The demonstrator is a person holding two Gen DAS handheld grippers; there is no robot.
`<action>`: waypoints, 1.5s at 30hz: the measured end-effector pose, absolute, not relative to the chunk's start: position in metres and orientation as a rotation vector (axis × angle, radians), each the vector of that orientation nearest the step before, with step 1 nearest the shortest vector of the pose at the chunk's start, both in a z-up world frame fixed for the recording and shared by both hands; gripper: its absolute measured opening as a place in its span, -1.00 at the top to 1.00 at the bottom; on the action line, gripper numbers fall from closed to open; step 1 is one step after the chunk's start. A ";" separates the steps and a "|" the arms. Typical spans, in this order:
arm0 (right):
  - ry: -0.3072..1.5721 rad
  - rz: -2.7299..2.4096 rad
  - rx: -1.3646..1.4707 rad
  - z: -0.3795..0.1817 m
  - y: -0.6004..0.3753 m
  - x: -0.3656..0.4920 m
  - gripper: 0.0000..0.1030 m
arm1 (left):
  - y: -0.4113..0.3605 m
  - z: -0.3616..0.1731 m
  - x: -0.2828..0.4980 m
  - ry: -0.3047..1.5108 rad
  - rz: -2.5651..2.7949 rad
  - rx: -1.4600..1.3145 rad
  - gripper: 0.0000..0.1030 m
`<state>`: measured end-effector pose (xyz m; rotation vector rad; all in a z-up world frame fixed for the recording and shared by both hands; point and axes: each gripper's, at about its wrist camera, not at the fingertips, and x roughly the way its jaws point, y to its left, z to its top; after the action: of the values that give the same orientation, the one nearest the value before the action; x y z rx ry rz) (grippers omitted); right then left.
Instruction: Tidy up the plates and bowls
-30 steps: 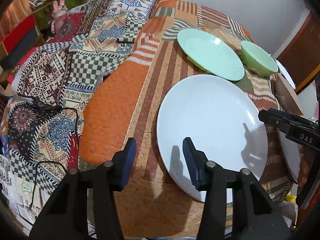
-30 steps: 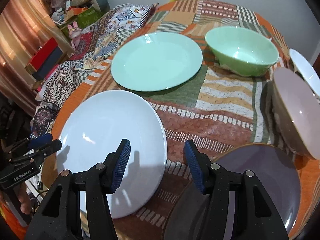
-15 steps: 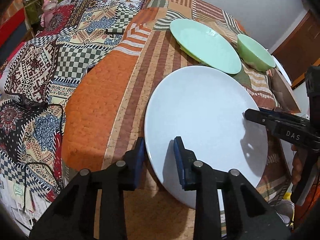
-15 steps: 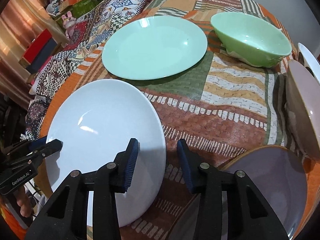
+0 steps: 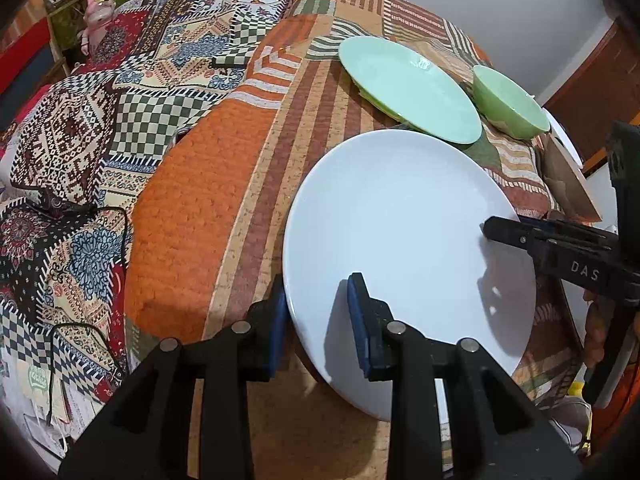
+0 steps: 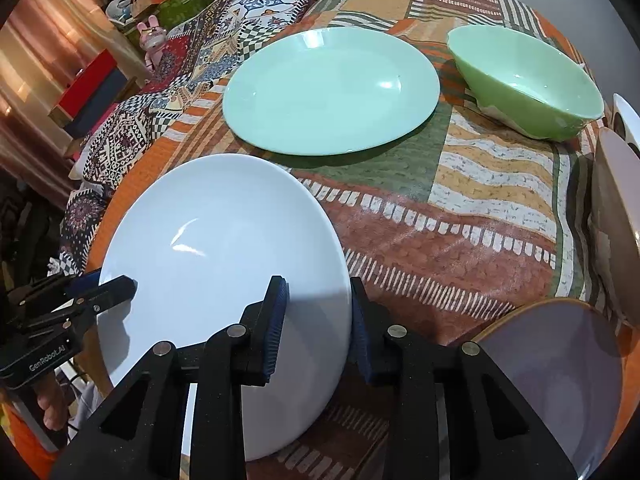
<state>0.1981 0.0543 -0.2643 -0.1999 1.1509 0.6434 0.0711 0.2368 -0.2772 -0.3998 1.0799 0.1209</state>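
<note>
— Jaws first: how do they stand?
— Both straddle the white plate at opposite rims. The left gripper is clamped on its rim at the table's near left edge; the right gripper is closing, rim between the pads, lower finger underneath.
— Room around it?
— The plate overhangs the near edge of the table. Beyond it, apart, lies the mint plate, the green bowl just beside that near the far right edge. A grey plate sits at the near right; bare cloth lies between.
— Any writing?
— "DAS" on the right gripper, "GenRobot.AI" on the left.
</note>
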 end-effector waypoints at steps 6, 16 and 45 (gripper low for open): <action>1.153 0.659 -0.192 -0.262 0.056 0.192 0.48 | 0.239 -0.274 0.065 1.079 0.152 -0.406 0.43; 1.114 0.679 -0.163 -0.247 0.052 0.184 0.51 | 0.237 -0.255 0.058 1.036 0.175 -0.396 0.43; 0.926 0.657 -0.030 -0.182 -0.010 0.163 0.51 | 0.178 -0.166 0.051 0.859 0.126 -0.295 0.43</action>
<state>0.1634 -0.0103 -0.1816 -0.0297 0.9258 0.6567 0.0514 0.1781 -0.1660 -0.2945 0.8592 0.1256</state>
